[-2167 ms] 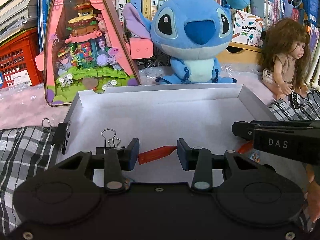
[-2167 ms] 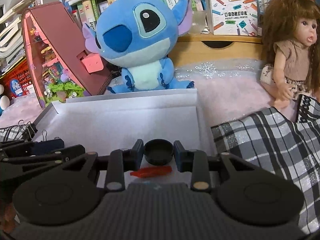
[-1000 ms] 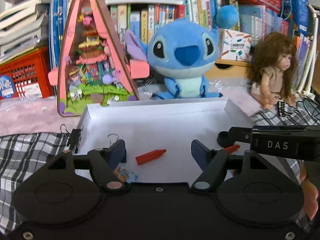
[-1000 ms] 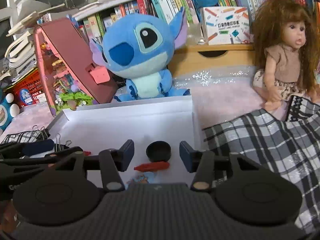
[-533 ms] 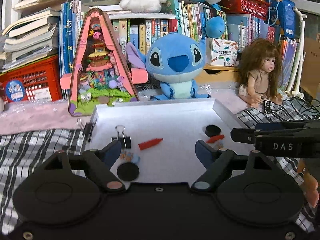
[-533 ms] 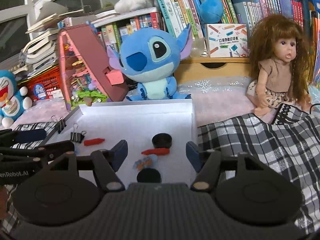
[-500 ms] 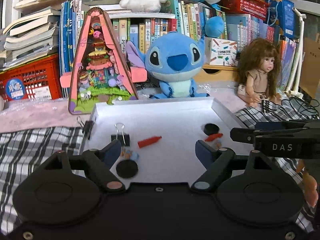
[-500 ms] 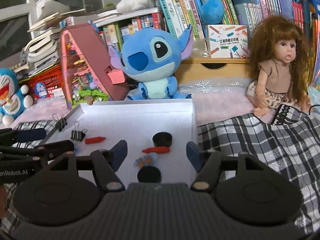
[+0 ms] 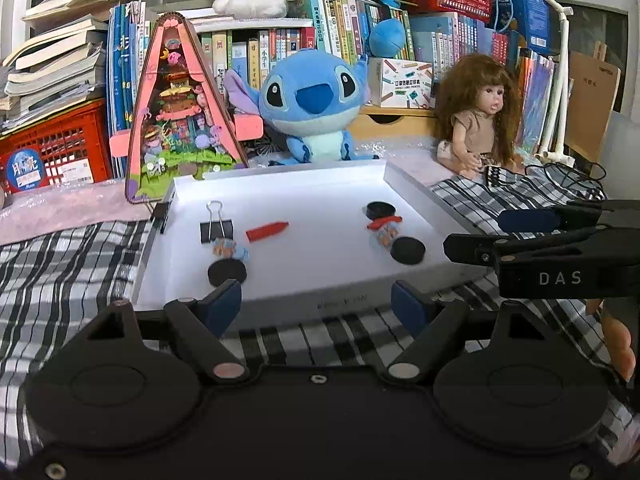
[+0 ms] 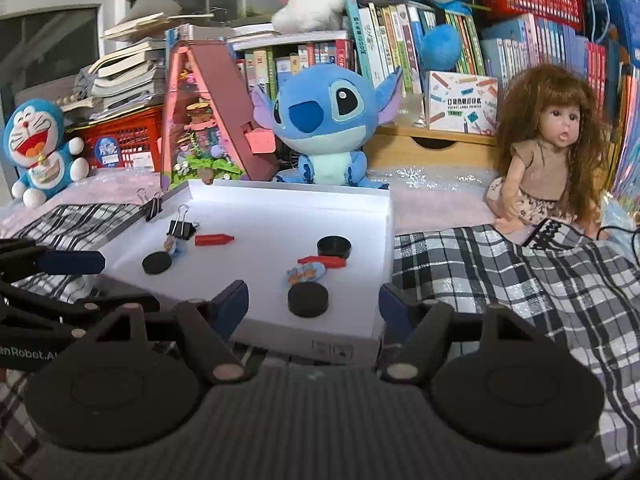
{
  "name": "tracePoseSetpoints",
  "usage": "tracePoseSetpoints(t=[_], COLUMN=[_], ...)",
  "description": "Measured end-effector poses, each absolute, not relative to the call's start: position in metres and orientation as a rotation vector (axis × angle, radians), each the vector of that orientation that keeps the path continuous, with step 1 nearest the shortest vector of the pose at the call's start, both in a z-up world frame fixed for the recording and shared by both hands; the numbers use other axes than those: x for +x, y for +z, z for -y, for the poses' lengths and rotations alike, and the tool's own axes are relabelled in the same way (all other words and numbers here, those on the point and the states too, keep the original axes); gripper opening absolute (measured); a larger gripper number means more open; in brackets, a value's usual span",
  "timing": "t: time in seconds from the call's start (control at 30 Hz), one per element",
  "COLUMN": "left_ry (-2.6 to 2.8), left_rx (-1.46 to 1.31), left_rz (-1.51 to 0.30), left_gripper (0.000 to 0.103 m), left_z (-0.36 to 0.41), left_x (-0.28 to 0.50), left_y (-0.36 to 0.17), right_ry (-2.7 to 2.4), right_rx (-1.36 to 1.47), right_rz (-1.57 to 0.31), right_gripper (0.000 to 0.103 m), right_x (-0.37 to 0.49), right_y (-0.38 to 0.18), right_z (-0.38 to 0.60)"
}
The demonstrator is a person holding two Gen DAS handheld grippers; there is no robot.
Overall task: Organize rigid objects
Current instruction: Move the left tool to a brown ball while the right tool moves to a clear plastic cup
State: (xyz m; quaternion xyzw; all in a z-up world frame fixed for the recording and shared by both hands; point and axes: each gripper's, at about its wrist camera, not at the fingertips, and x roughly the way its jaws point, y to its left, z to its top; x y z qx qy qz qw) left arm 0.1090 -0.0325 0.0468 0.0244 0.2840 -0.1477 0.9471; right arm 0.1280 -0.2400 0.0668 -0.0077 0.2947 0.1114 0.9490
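Note:
A white tray (image 9: 320,304) on checked cloth holds two groups of small things. On its left lie a black binder clip (image 9: 216,228), a red crayon (image 9: 267,231), a small colourful figure (image 9: 230,249) and a black disc (image 9: 227,272). On its right lie two black discs (image 10: 308,299) (image 10: 334,247), a red crayon (image 10: 322,261) and a small figure (image 10: 306,274). My left gripper (image 9: 316,302) hangs open before the tray's near wall, empty. My right gripper (image 10: 314,302) is near the right corner, its jaws opening with nothing between them.
A second binder clip (image 10: 150,208) grips the tray's left rim. Behind the tray stand a blue plush (image 9: 312,108), a pink triangular model house (image 9: 180,120) and a long-haired doll (image 10: 548,160). Checked cloth (image 10: 500,272) lies on both sides; bookshelves fill the back.
Both grippers have drawn back from the tray and their jaws have spread wider. The whole tray has come into view. The things in it have not moved.

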Motion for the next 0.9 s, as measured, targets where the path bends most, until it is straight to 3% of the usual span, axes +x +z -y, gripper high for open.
tracePoseSetpoints(t=[0.9], left_ry=[-0.322], left_rx=[0.097], left_rz=[-0.585], left_gripper=[0.08], left_z=[0.01], left_x=[0.027], left_y=[0.015], right_ry=[0.211], right_rx=[-0.121], right_rz=[-0.597], right_gripper=[0.084], right_x=[0.054], right_y=[0.039], right_z=[0.226])
